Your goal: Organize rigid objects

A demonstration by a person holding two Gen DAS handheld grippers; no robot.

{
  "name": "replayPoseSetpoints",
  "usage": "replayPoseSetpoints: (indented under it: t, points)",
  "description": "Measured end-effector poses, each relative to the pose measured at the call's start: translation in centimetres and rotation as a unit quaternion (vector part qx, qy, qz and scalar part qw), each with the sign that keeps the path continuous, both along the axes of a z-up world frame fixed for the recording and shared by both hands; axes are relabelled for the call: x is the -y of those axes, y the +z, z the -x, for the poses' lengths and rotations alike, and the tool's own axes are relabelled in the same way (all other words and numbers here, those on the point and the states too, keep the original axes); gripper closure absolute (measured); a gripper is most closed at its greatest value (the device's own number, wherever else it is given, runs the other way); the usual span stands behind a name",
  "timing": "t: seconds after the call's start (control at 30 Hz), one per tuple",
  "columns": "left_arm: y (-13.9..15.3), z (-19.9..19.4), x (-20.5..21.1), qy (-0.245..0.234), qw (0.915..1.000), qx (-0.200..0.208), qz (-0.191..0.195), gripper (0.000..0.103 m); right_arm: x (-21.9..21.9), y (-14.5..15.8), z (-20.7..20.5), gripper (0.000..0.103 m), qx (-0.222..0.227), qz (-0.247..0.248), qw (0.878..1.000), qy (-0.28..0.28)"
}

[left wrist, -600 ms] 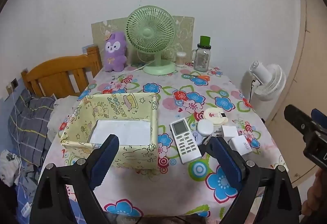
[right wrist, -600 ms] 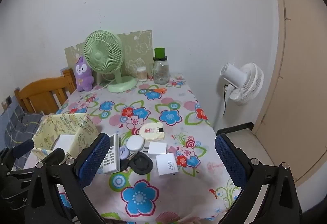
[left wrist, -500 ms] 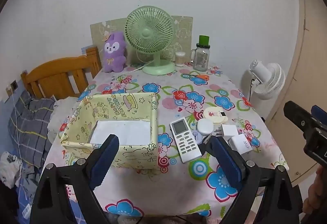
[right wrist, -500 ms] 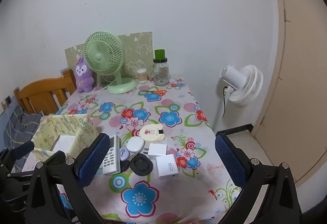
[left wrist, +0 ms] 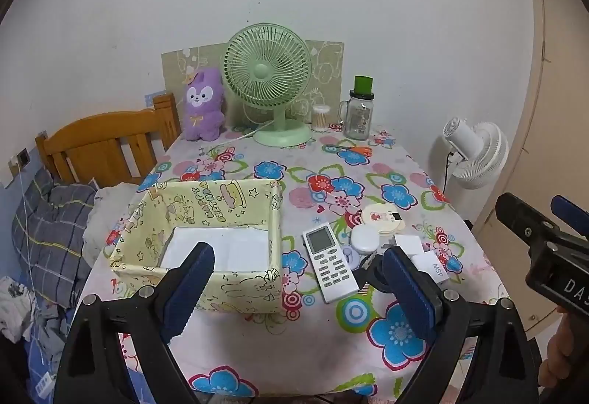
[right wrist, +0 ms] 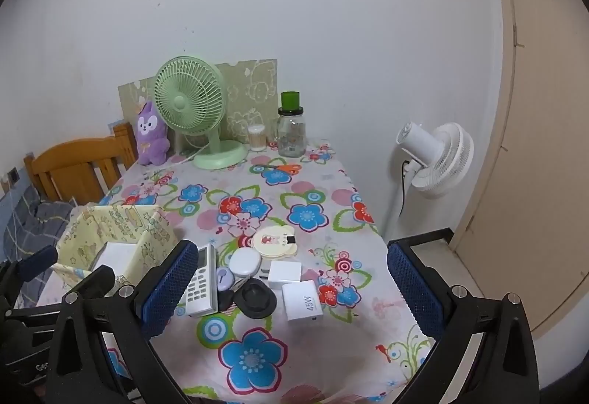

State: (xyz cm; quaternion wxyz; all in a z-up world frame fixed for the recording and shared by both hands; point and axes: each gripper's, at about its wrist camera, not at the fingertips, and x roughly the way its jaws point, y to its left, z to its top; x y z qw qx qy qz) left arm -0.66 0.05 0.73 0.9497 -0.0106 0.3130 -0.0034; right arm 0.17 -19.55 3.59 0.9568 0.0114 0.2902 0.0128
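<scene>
Both of your claws stand wide apart with nothing between the pads: the left claw [left wrist: 296,288] hangs over the near edge of the table [left wrist: 320,352], and the right claw [right wrist: 291,288] does the same a little further right. Nothing is gripped yet, so the sorting looks barely begun.

The rigid things lie in a tight cluster near the front of the table, just right of the yellow fabric box [left wrist: 206,249], which holds only a white liner. The cluster is the white remote [left wrist: 329,267], a round white case [left wrist: 363,241], a small lilac piece [right wrist: 225,278], a bear-shaped compact [right wrist: 275,240], a black round disc [right wrist: 256,297], a white plug cube [right wrist: 284,273] and the 45W charger [right wrist: 302,301].

The relation that matters is this: in the left wrist view the remote lies ahead of the left claw, between its fingers, and right beside the box wall. Its long axis runs away from you, tilted slightly left at the far end, so your pads would close across its narrow width. The left hand seems the nearer one for it. The charger and plug cube sit centred before your right claw, which suits that hand better.
</scene>
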Motion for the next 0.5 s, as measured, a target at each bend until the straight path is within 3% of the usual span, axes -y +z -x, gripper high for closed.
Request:
replayPoseSetpoints:
  t: [0.07, 0.5]
  points:
    - [0.04, -0.12, -0.25, 0.007, 0.9999, -0.011, 0.004, 0.003, -0.16, -0.06, 0.03, 0.0, 0.0, 0.002, 1.0, 0.002]
    - [-0.23, -0.66, -0.48, -0.001, 0.9998, -0.018, 0.006, 0.003, -0.82, -0.45, -0.23, 0.0, -0.003, 0.013, 1.0, 0.001]
